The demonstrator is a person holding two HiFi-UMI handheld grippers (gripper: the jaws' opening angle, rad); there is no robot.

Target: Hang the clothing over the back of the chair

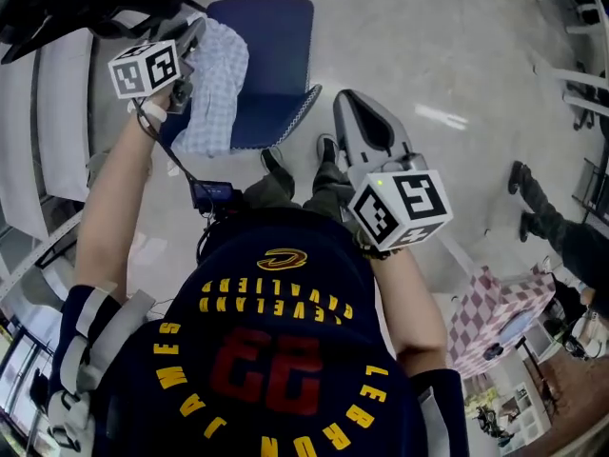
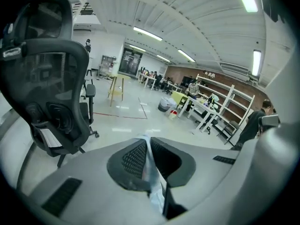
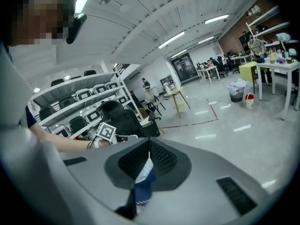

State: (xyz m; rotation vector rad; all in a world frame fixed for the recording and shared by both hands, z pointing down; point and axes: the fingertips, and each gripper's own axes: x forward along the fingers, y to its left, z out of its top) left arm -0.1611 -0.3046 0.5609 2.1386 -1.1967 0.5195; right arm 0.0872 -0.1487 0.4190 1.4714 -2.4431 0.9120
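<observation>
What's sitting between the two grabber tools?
Head view: the blue chair, partly covered by the checked shirt, sits between left gripper and right gripper.

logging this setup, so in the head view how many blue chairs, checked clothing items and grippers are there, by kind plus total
blue chair: 1
checked clothing: 1
grippers: 2 (left gripper, right gripper)
total: 4

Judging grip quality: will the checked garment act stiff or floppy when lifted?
Probably floppy: the garment hangs in soft folds from the left gripper. Likely light, since a thin pinch of fabric seems to carry it. It could slide, as it only drapes against the blue chair.
</observation>
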